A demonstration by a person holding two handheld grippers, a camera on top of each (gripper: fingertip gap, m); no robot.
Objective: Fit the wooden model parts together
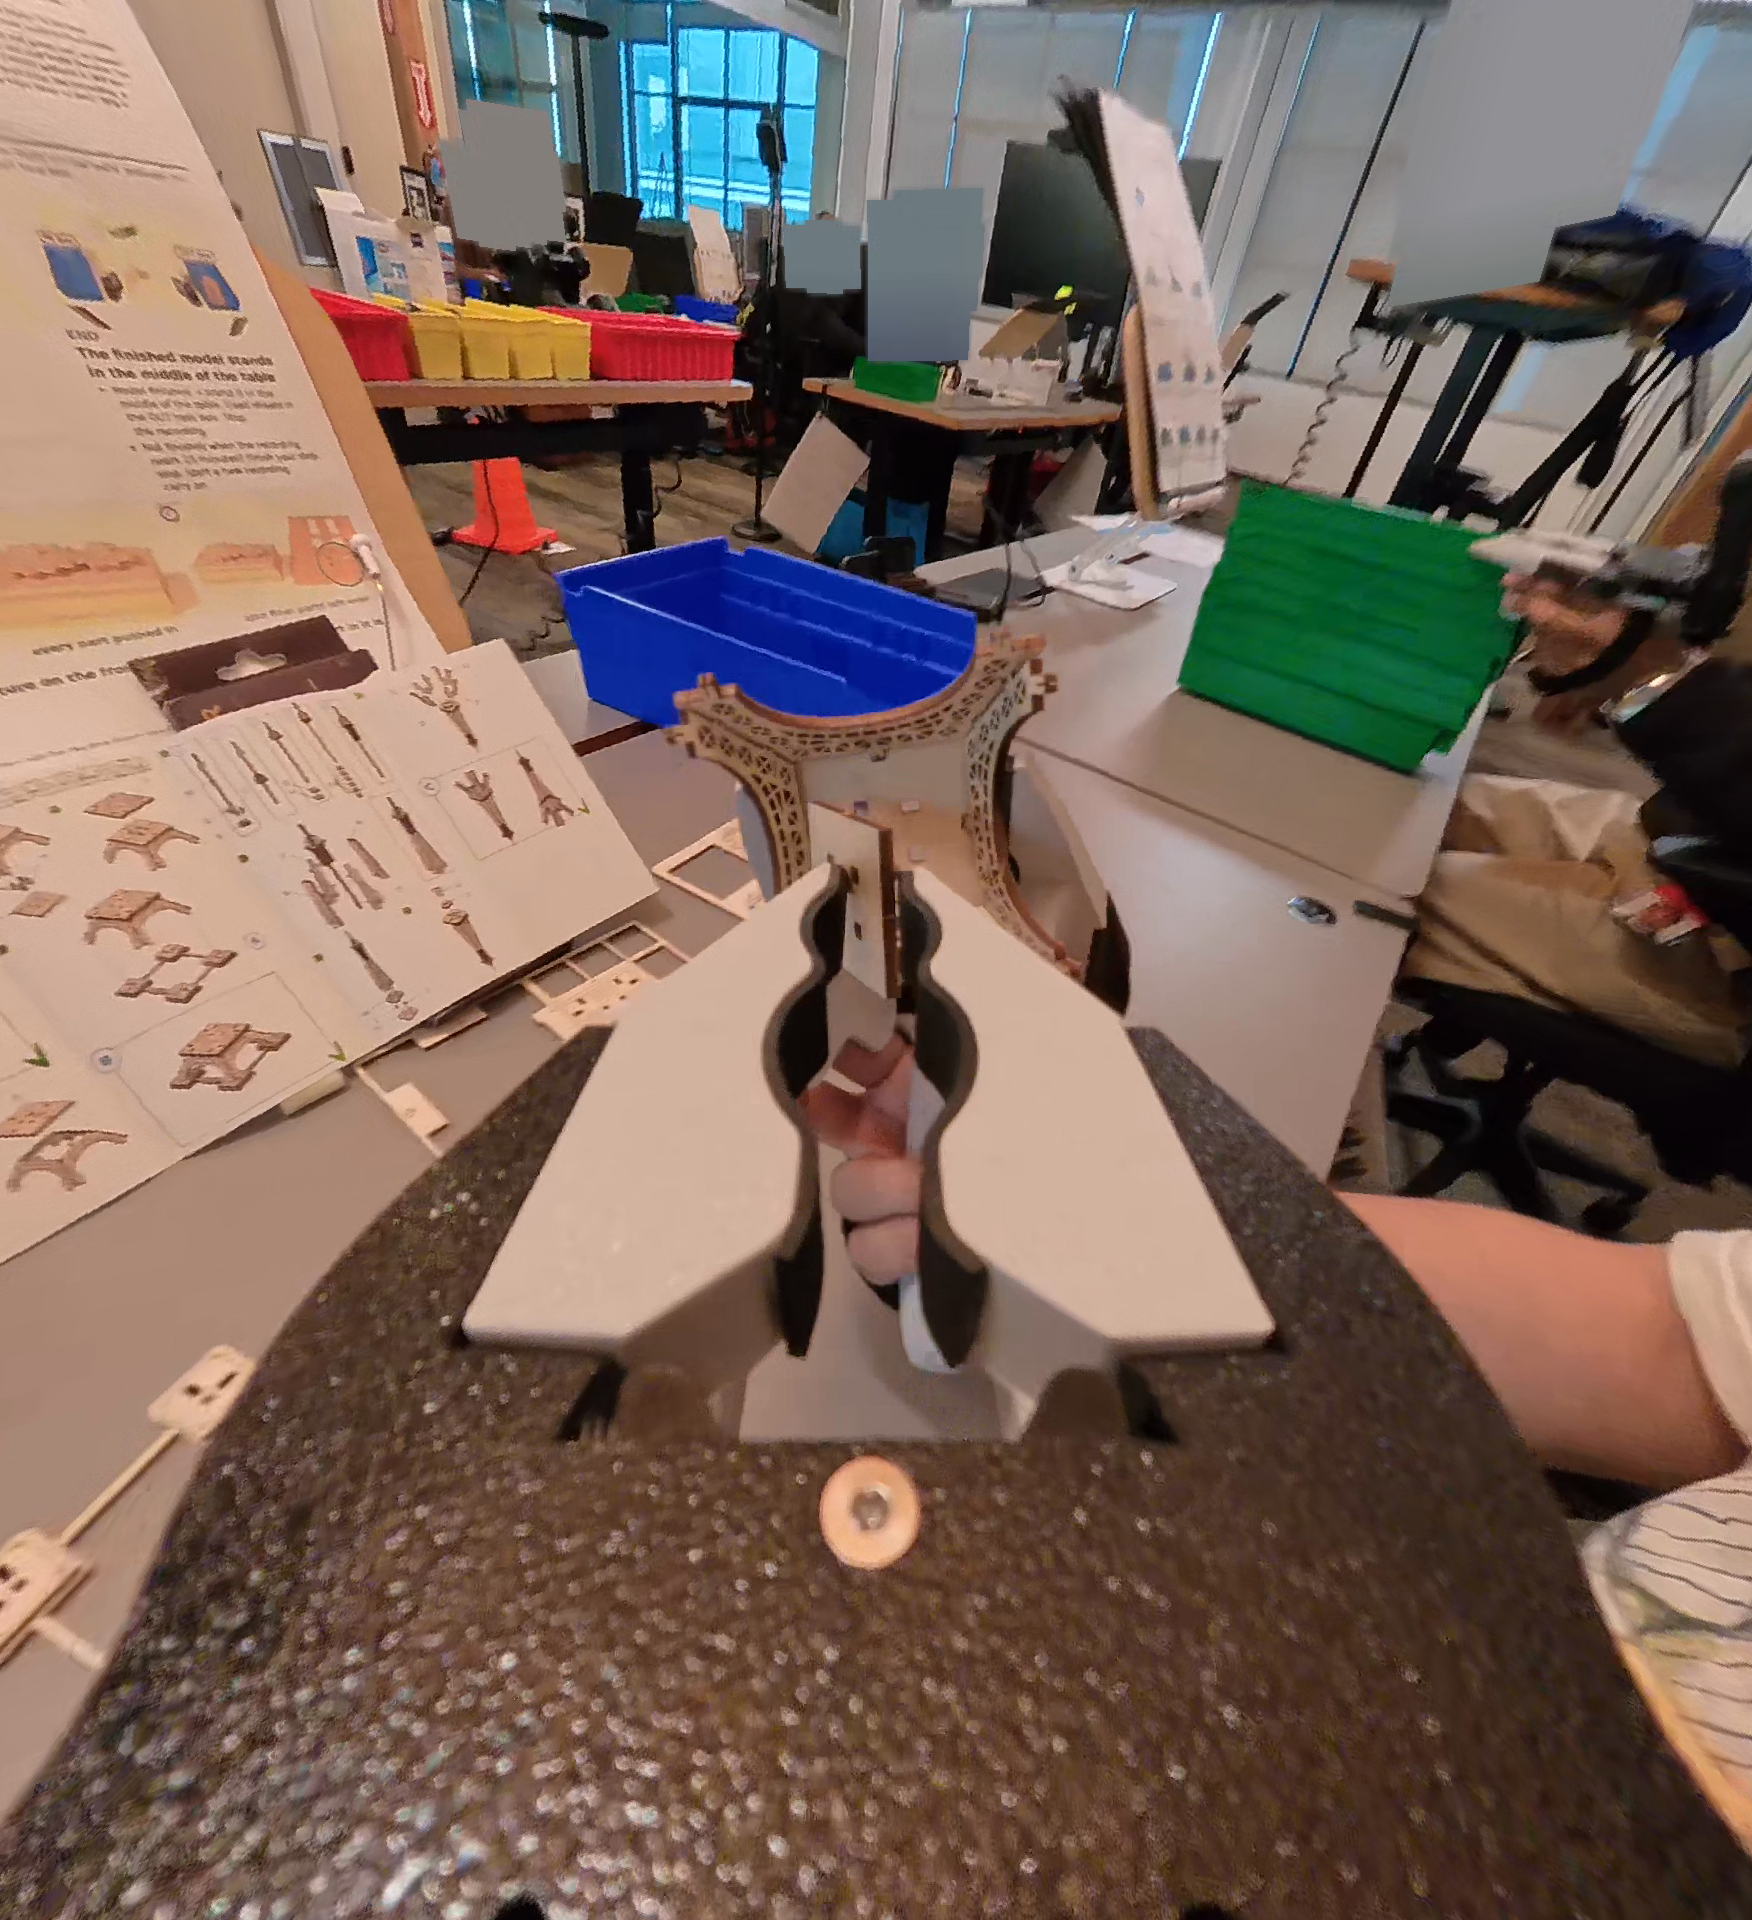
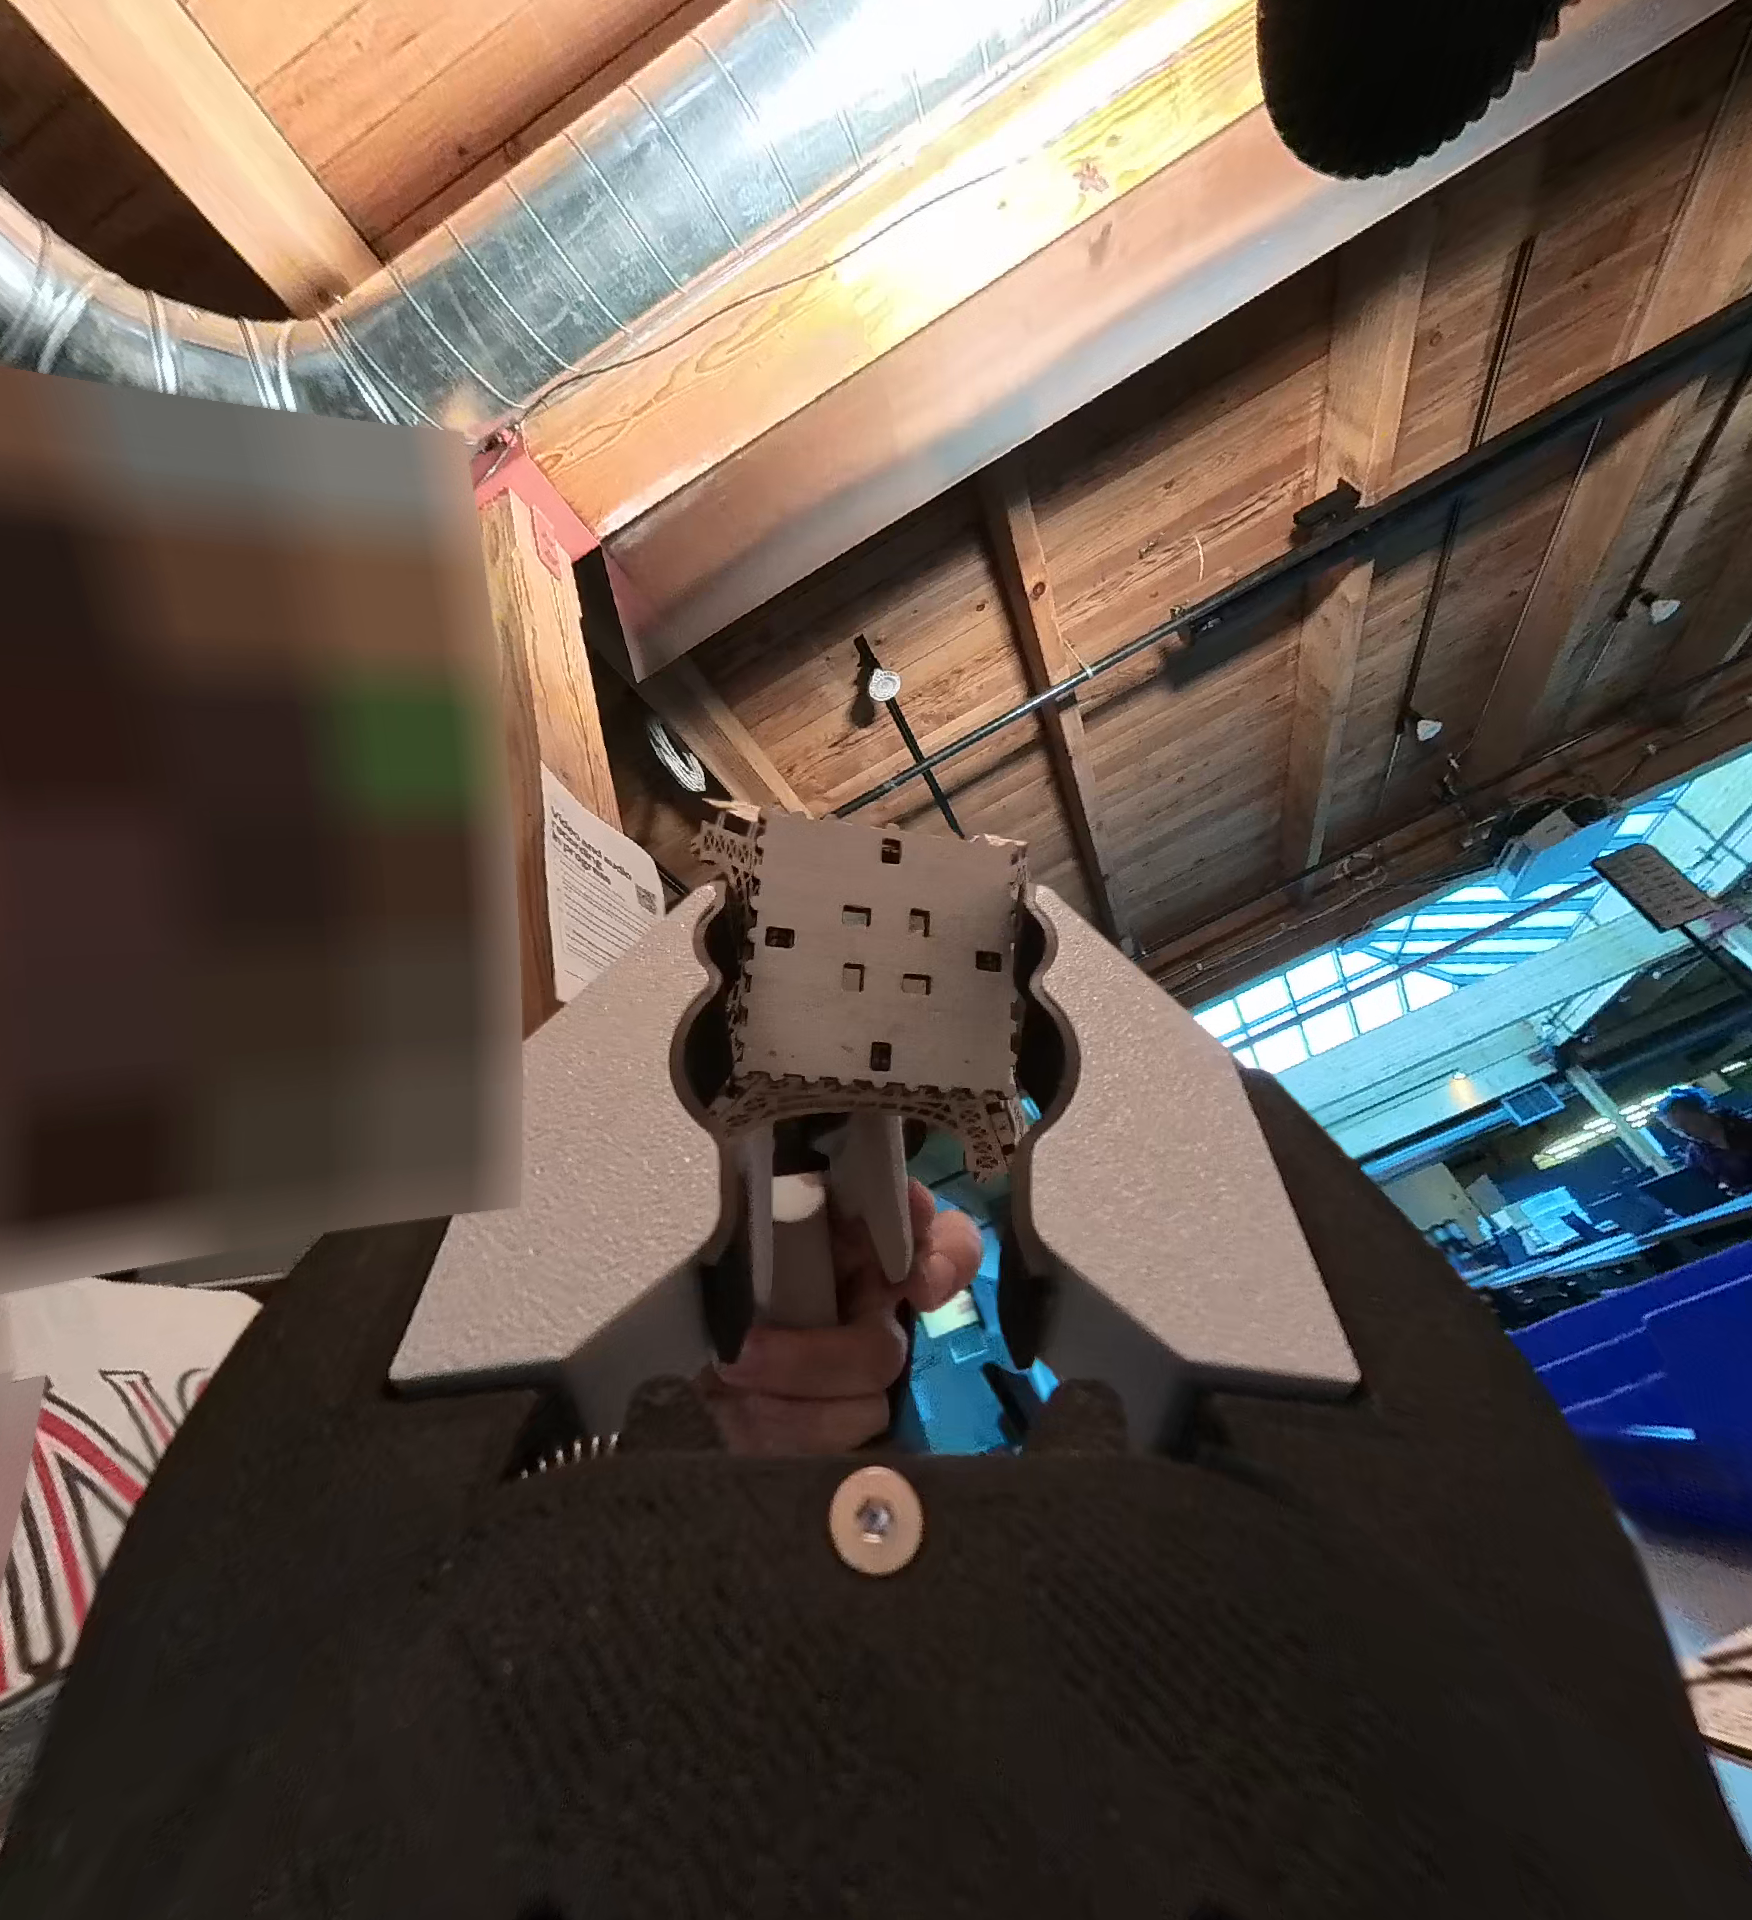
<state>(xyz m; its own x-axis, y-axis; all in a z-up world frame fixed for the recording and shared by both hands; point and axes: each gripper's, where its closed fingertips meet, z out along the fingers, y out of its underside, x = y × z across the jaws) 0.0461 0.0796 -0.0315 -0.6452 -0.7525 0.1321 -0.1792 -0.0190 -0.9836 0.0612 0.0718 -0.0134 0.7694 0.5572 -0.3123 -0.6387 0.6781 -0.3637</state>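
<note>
The wooden tower base (image 1: 856, 722) has lattice arch legs and a square slotted plate (image 2: 882, 997). In the right wrist view my right gripper (image 2: 877, 914) is shut on this base and holds it up toward the ceiling. In the left wrist view my left gripper (image 1: 872, 894) is shut on a small flat wooden piece (image 1: 870, 925), held upright against the underside of the base between its legs. The left gripper's fingers (image 2: 877, 1195) show just below the base in the right wrist view. A hand (image 1: 872, 1143) shows through the gap between the left fingers.
An open instruction sheet (image 1: 280, 883) leans at the left on the grey table (image 1: 124, 1299). Leftover wooden frames (image 1: 591, 977) and scraps (image 1: 10, 1600) lie near it. A blue bin (image 1: 747, 634) and a green bin (image 1: 1339, 634) stand behind. A person's forearm (image 1: 1526, 1320) is at right. Both grippers' tips are close together, under 4 cm apart.
</note>
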